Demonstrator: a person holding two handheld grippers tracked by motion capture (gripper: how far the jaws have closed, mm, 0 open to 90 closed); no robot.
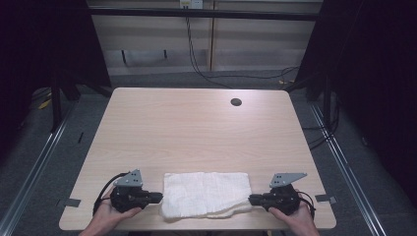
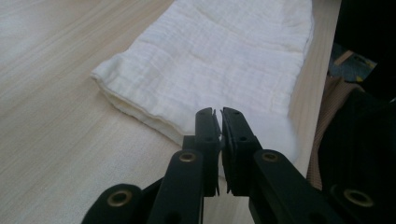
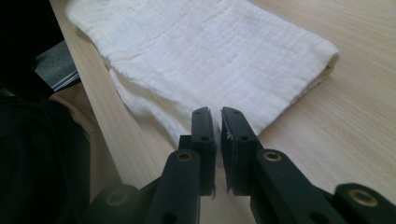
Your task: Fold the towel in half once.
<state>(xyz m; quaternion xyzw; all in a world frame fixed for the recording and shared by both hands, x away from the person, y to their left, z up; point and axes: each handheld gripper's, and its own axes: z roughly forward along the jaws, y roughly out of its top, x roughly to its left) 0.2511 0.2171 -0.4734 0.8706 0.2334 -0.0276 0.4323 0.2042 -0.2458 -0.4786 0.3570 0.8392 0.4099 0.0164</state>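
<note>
A folded white cloth (image 1: pixel 206 194) lies flat near the table's front edge. My left gripper (image 1: pixel 158 197) meets its left end and my right gripper (image 1: pixel 252 199) meets its right end, both held by a person's hands. In the left gripper view the jaws (image 2: pixel 219 114) are pressed together over the cloth's (image 2: pixel 210 51) near edge, with a white sliver between them. The right gripper view shows my right gripper (image 3: pixel 218 114) shut the same way on the cloth's (image 3: pixel 201 51) lower layer, which is drawn out toward it.
The light wooden table (image 1: pixel 196 128) has a round cable hole (image 1: pixel 236 102) at the back right. Grey tape marks (image 1: pixel 73 202) sit at its front corners. The front edge runs just behind both hands. Dark curtains flank the table.
</note>
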